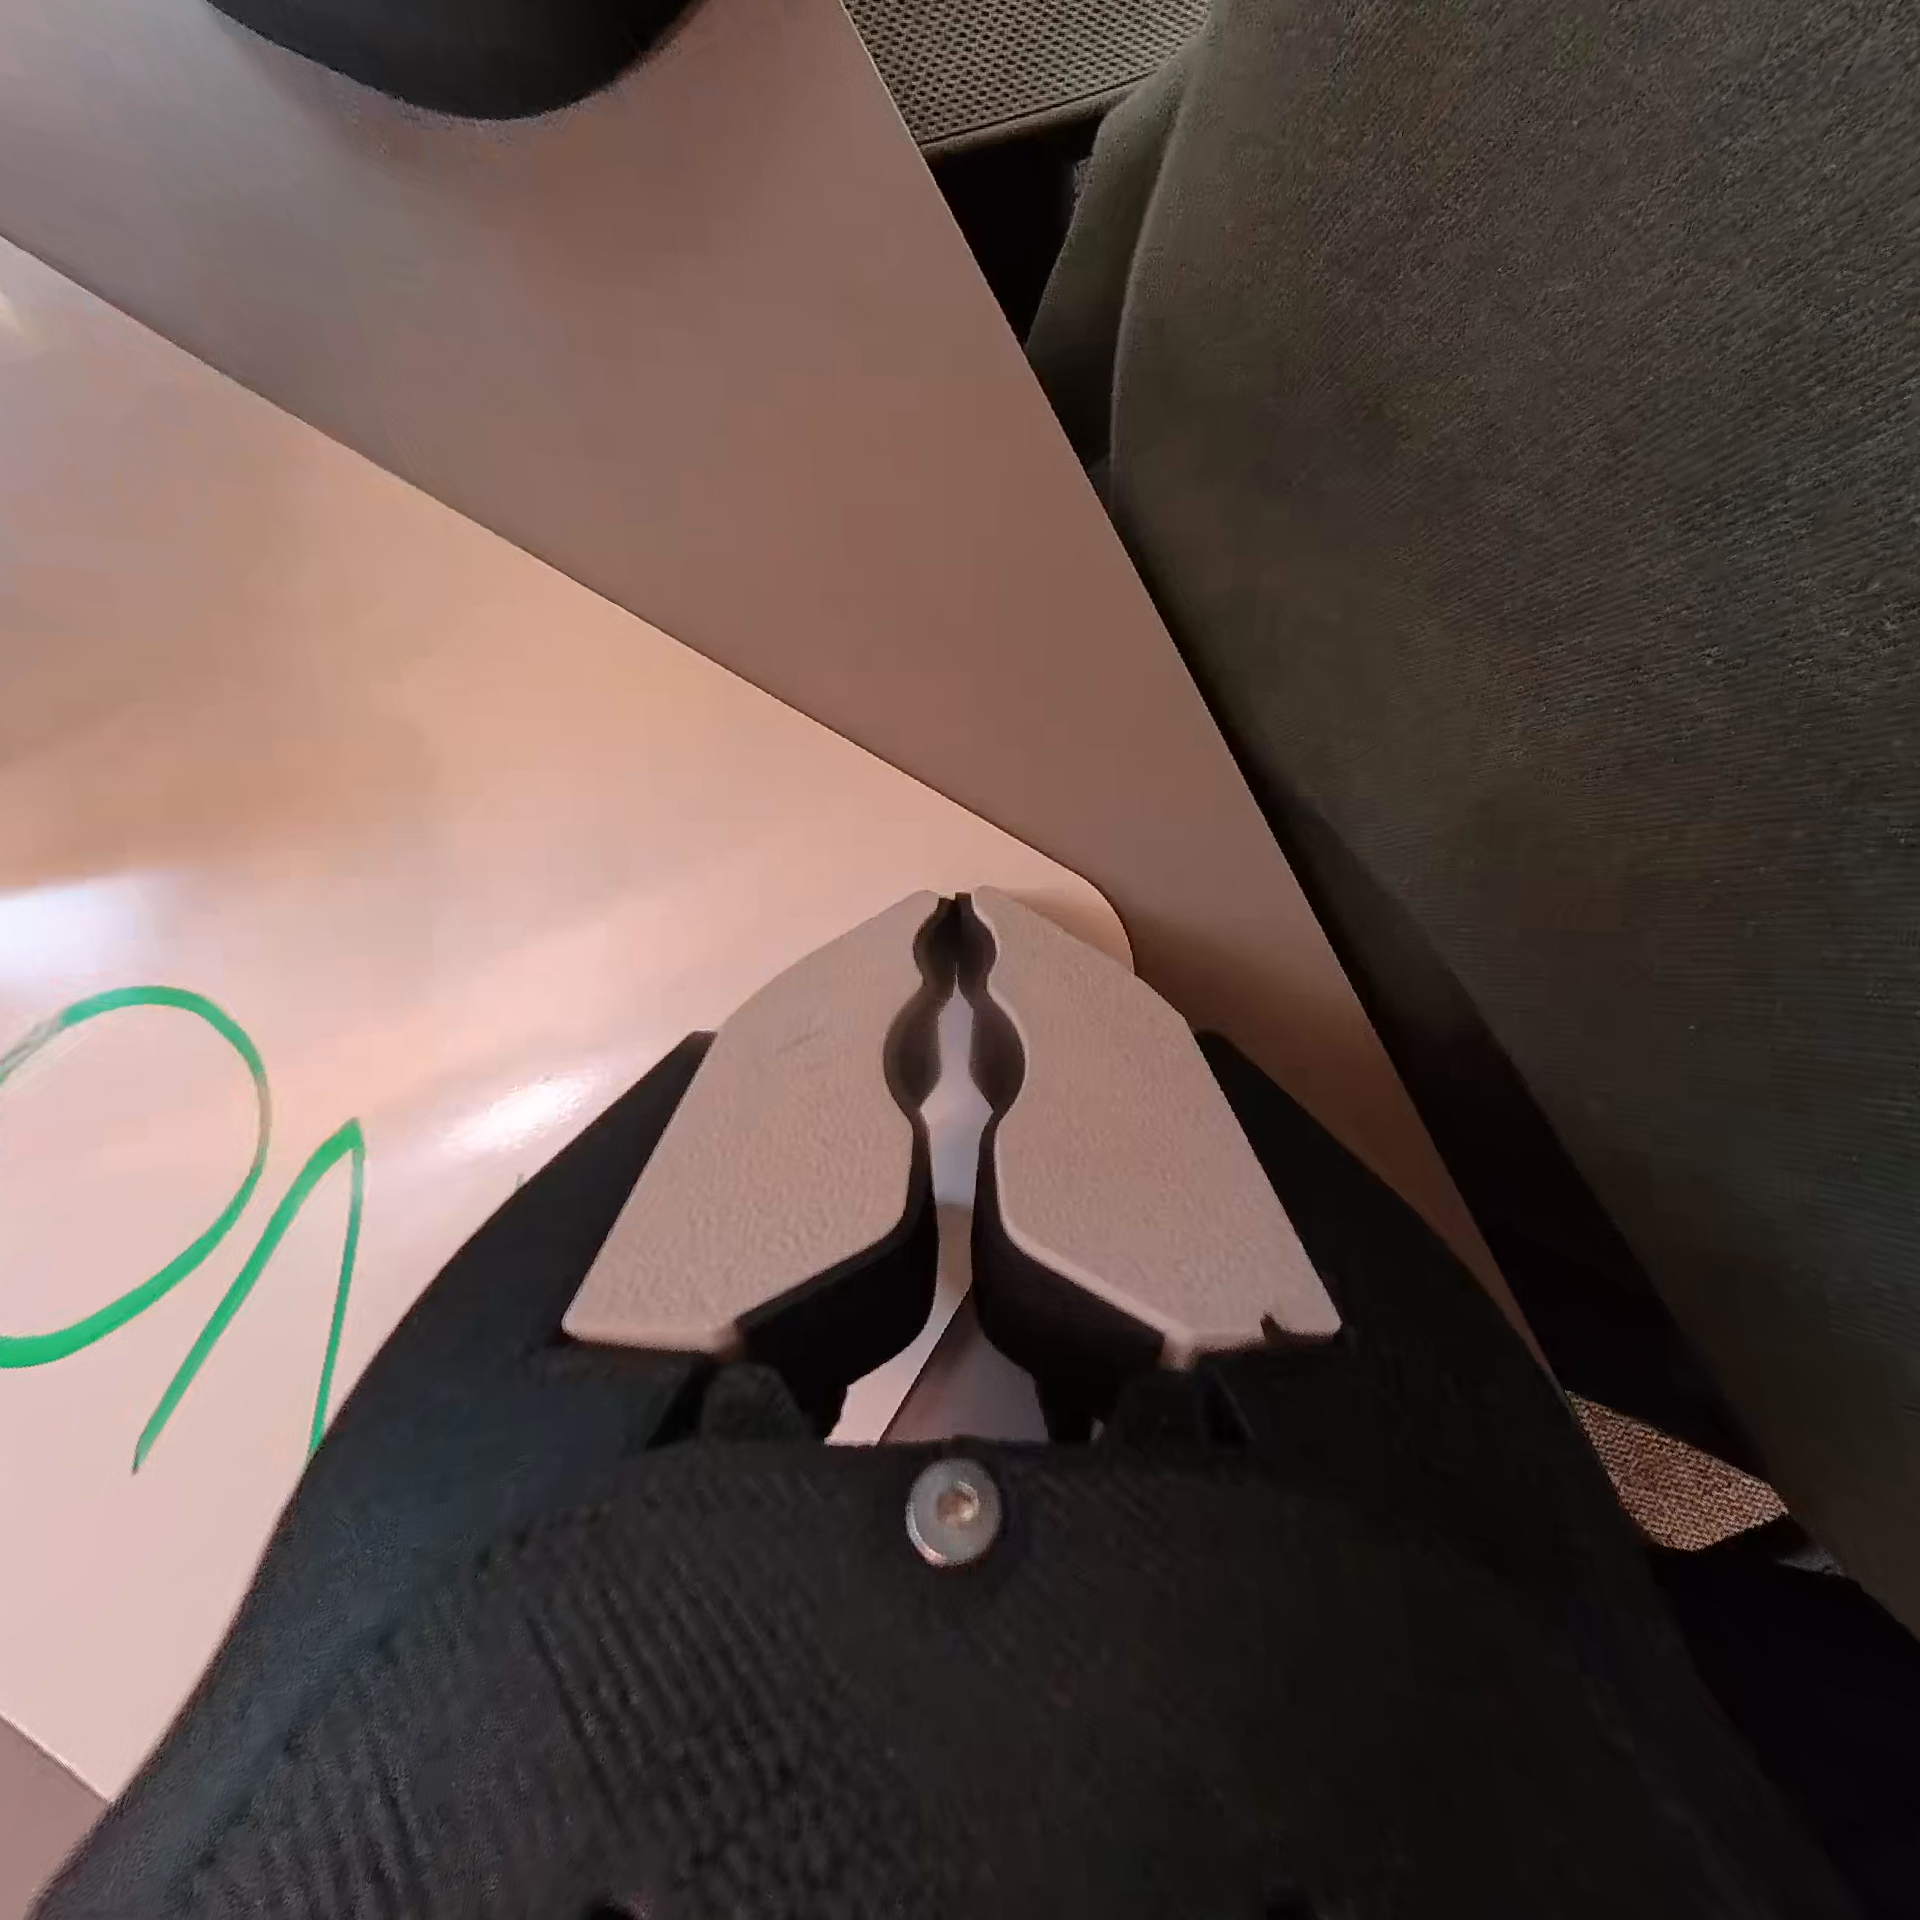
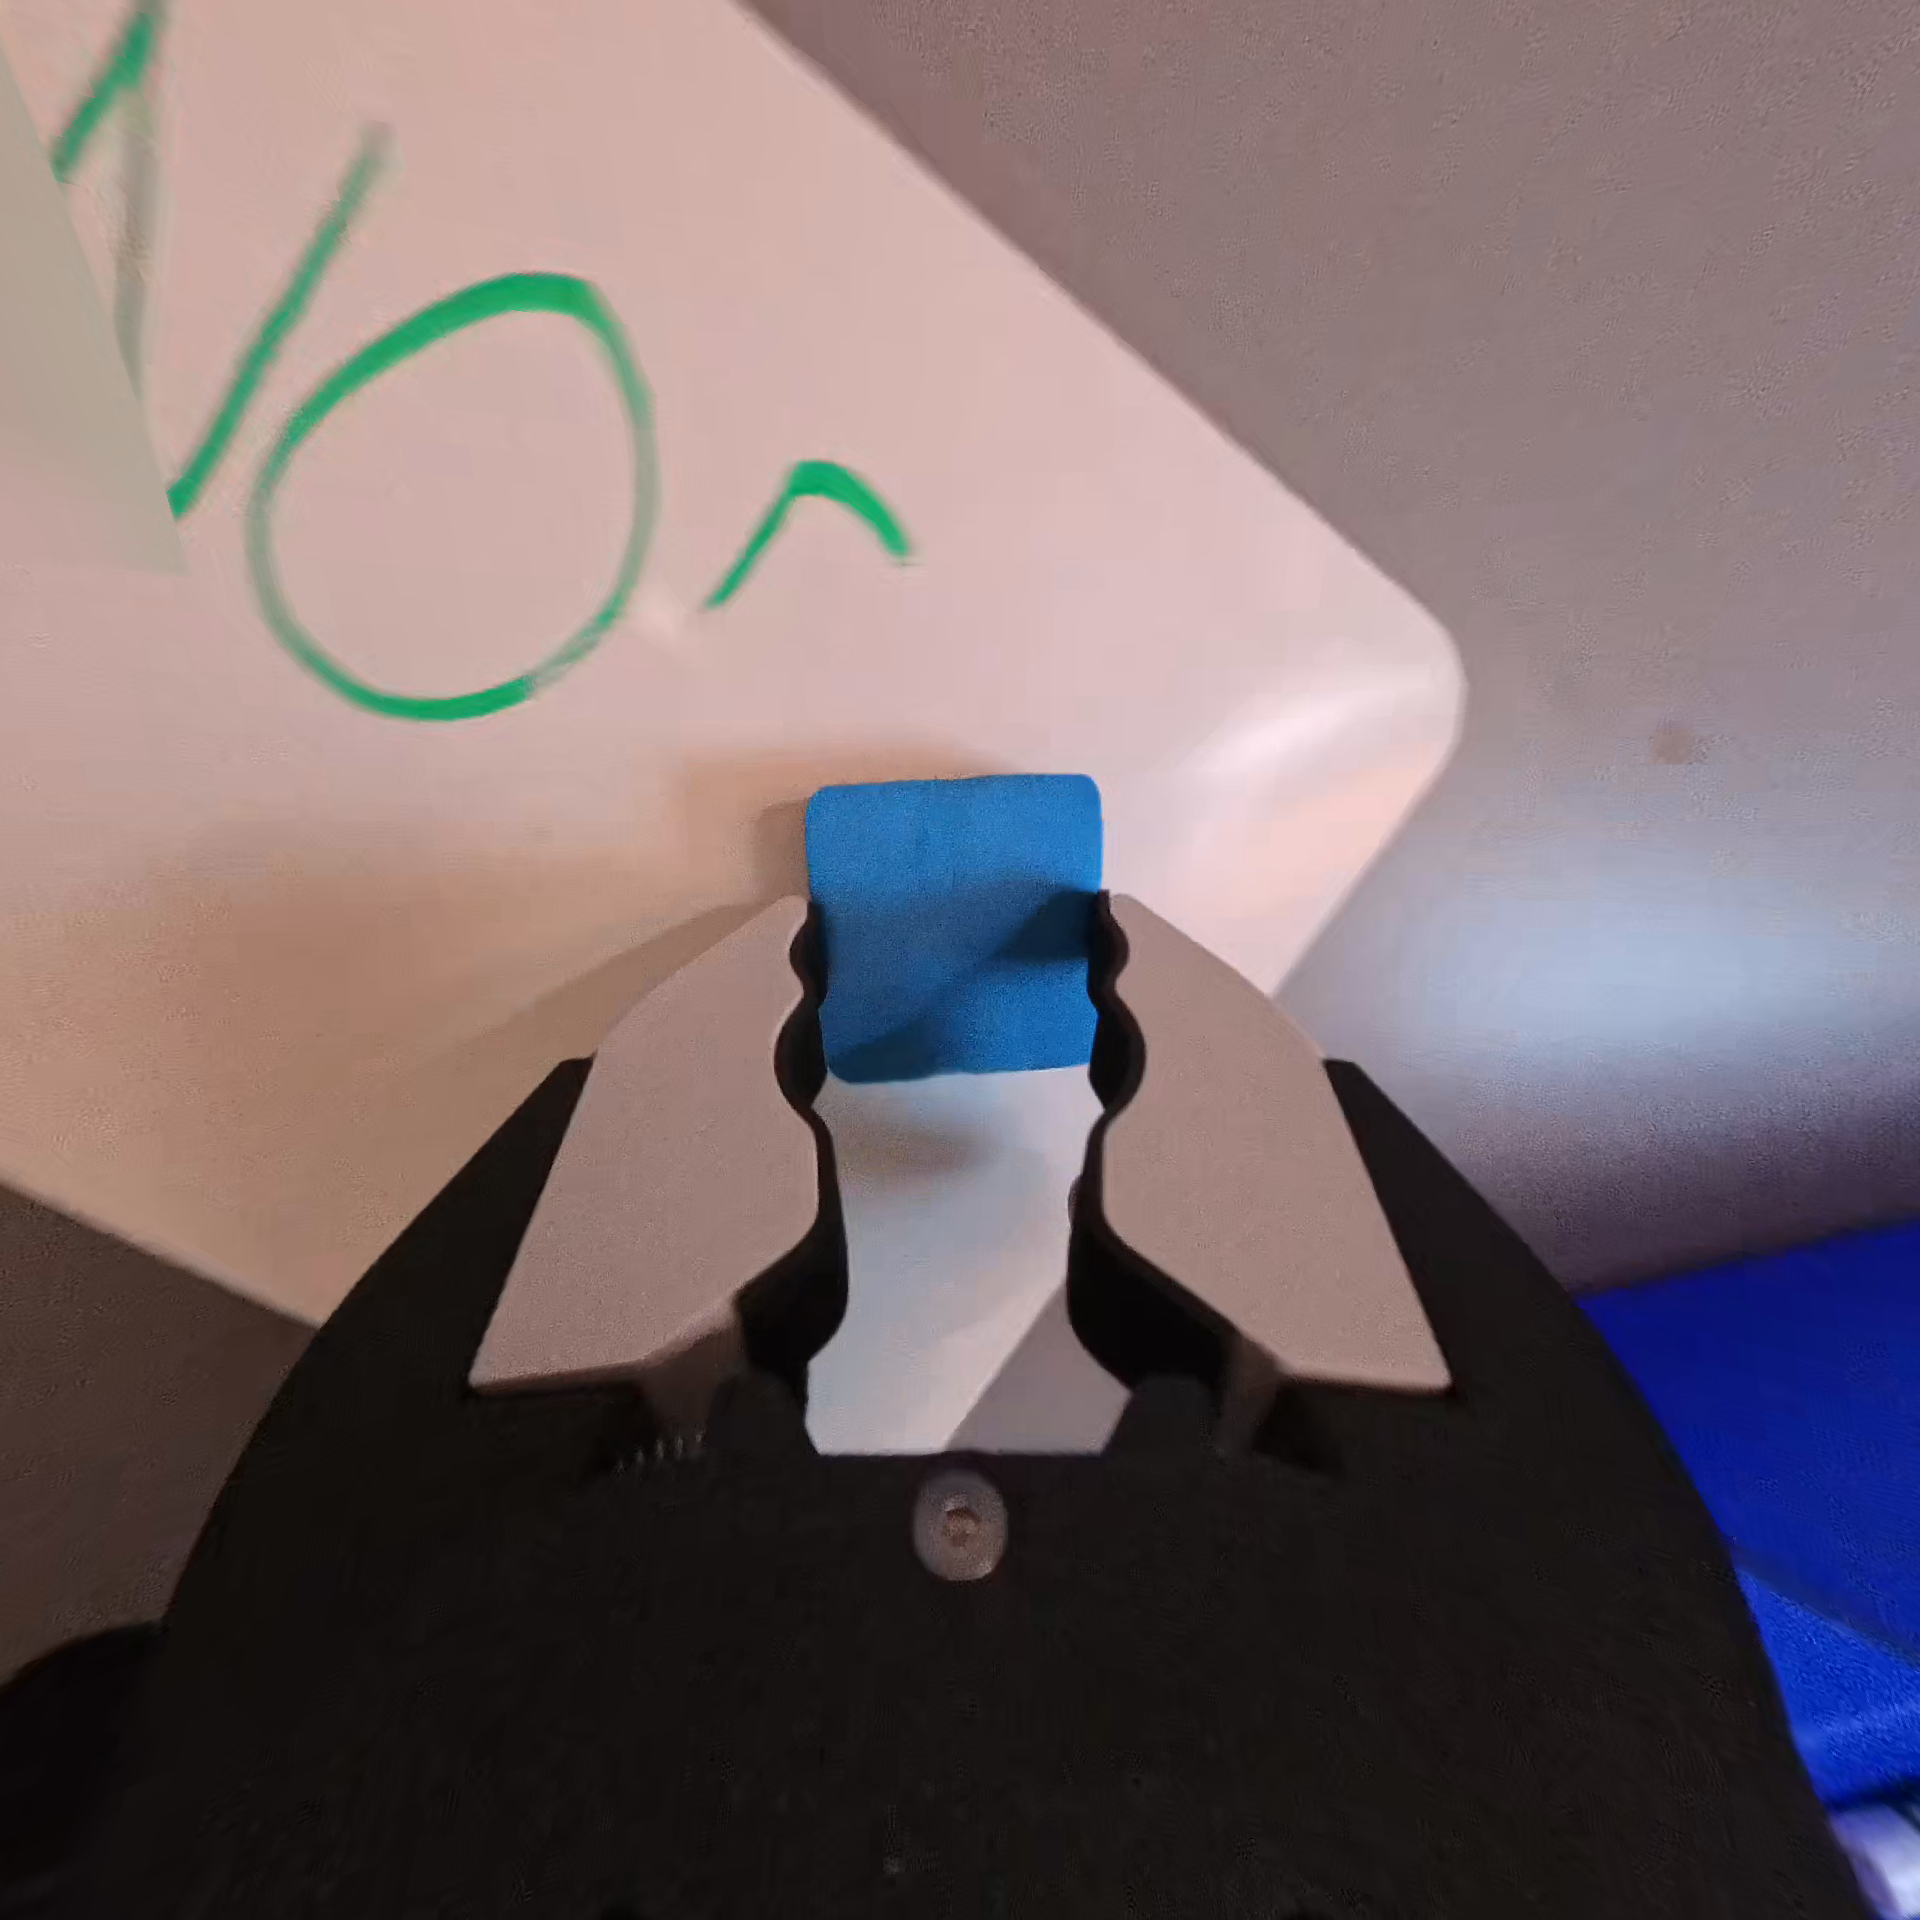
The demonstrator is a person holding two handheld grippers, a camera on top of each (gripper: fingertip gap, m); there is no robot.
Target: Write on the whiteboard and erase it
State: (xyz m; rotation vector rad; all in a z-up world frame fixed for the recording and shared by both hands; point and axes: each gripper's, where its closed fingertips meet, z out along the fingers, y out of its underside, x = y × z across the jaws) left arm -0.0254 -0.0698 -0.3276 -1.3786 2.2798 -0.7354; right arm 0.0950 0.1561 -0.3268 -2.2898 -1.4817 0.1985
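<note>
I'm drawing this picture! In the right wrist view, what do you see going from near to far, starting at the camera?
Right tool → blue eraser pinched in it → green marker strokes on the whiteboard → grey table past the board's far edge.

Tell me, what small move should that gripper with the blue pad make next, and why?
Probably slide the blue eraser up and left across the whiteboard toward the green marks. The right gripper is shut on it near the board's corner, the writing is mostly unwiped, and the left gripper, shut, seems to steady another corner.
</note>
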